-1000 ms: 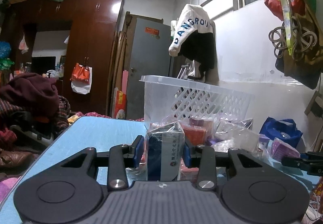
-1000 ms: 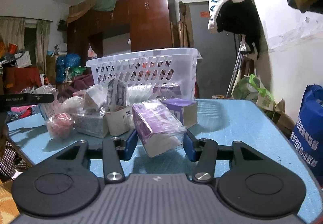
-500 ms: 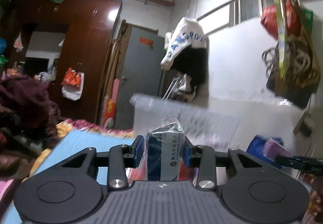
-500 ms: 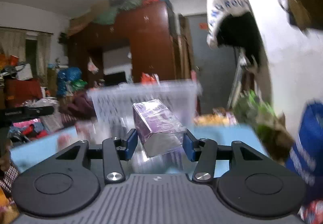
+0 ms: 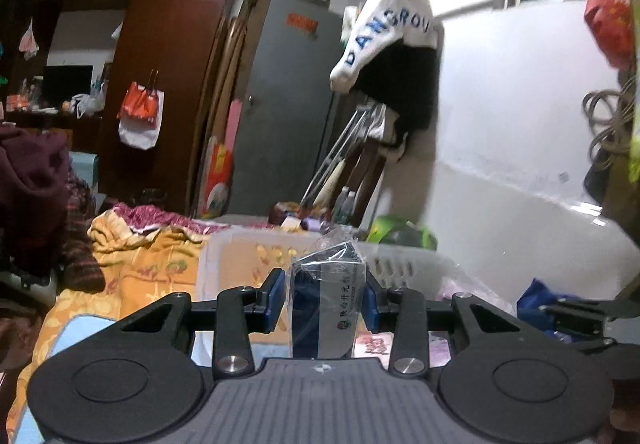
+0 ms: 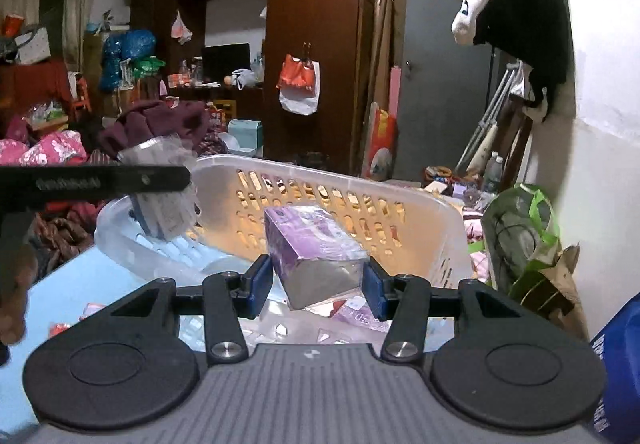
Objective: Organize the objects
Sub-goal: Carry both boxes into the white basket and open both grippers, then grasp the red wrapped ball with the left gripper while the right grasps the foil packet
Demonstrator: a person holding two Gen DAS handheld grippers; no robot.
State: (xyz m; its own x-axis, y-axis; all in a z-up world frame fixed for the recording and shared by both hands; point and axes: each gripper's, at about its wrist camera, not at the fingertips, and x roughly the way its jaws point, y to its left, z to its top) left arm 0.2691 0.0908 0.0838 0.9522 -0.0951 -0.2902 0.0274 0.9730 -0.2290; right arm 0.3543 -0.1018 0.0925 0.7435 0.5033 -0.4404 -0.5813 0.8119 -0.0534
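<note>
My left gripper is shut on a blue and white box in clear wrap and holds it above the near rim of the white plastic basket. My right gripper is shut on a purple wrapped box and holds it over the same basket. In the right wrist view the left gripper and its wrapped box hang over the basket's left side. The basket stands on the blue table.
Loose packets lie on the table under the right gripper. A green bag and a blue bag stand to the right by the white wall. Piled clothes lie to the left.
Both grippers have risen from table level with their boxes and now sit over the basket's open top. The pile of packets on the table has dropped out of sight.
</note>
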